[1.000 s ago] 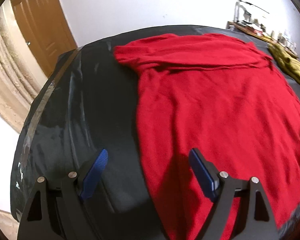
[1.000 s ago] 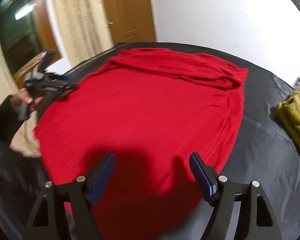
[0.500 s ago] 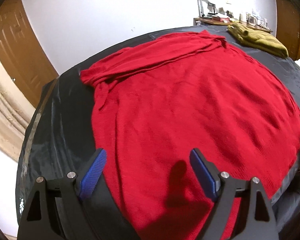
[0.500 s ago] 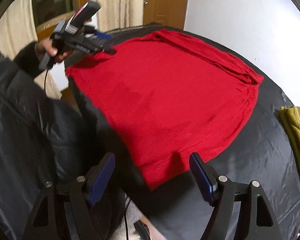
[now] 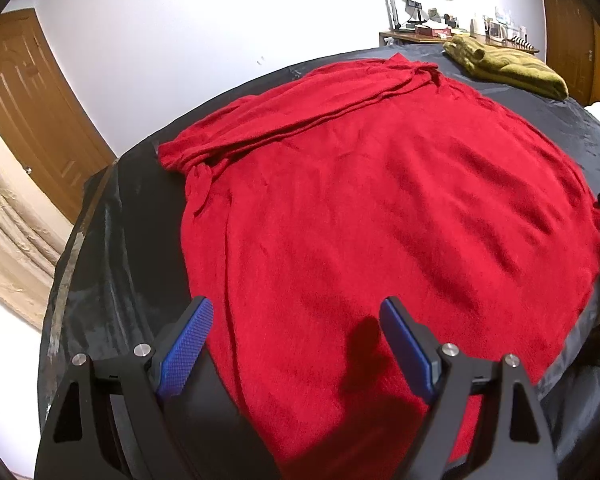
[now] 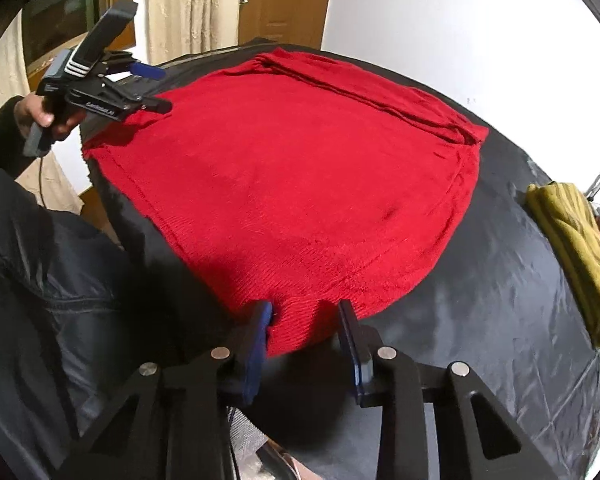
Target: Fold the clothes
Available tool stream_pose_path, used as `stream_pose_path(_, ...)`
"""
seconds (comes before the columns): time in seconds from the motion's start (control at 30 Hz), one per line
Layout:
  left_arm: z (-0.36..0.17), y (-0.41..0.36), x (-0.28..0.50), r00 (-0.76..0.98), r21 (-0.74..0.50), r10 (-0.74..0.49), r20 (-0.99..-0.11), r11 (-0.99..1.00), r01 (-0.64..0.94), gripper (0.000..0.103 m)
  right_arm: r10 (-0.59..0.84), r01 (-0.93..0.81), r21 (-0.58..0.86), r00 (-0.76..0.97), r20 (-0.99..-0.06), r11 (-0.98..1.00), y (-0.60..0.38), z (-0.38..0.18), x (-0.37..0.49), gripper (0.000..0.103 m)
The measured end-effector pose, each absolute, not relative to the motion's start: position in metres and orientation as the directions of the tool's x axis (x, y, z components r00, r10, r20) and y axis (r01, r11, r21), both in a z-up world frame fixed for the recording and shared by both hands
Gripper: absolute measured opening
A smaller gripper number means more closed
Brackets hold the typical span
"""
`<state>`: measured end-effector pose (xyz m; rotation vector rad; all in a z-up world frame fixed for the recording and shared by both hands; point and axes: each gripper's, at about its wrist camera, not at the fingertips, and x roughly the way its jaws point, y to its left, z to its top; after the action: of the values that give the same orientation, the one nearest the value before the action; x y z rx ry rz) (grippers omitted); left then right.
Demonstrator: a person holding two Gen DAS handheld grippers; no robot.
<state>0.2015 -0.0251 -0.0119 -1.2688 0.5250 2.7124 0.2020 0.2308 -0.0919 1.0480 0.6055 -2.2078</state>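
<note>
A red sweater (image 5: 372,216) lies spread flat across a black-covered table (image 5: 112,264), its sleeves folded along the far edge near the white wall. Its near hem runs right along the table's near edge, where a person in a dark padded jacket (image 6: 40,280) stands close against it.

The right gripper (image 6: 306,322) is at the near right corner of the hem; its jaws are closing, with a tongue of red knit between the blue pads (image 6: 260,336), which look to be touching the cloth on both sides. The left gripper (image 5: 296,344) hangs released, jaws wide, over the near left corner of the sweater — one finger above bare black cover, the other above red fabric, neither touching as far as can be seen.

Bare table shows in a broad strip left of the sweater and a wider stretch to its right, up to a folded olive garment (image 6: 576,256) well apart from the red one — the far edge has only a narrow black margin
</note>
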Motion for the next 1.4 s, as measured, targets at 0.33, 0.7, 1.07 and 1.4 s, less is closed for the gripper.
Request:
stream_pose_path(0.33,-0.009,-0.037,0.236,-0.684,0.307,-0.032,-0.729,-0.908,-0.284,0.088,-0.282,0.572,-0.183,-0.627,-0.726,-0.799,0.238,-0.067,0.186,0.012)
stream_pose_path(0.7,-0.011,-0.05,0.242,-0.686,0.308,-0.043,-0.726,-0.913,-0.268,0.089,-0.374,0.48,0.093,-0.531,-0.761,-0.872,0.276,-0.064,0.167,0.032)
stream_pose_path(1.07,-0.013,-0.052,0.24,-0.696,0.297,-0.017,-0.718,-0.912,-0.284,0.089,-0.37,0.566,0.039,-0.484,-0.793,-0.824,0.246,-0.083,0.187,0.07)
stream_pose_path(1.4,-0.014,-0.069,0.25,-0.717,0.299,-0.025,-0.696,-0.918,-0.258,0.089,-0.375,0.645,-0.033,-0.485,-0.79,-0.764,0.21,-0.078,0.184,0.013)
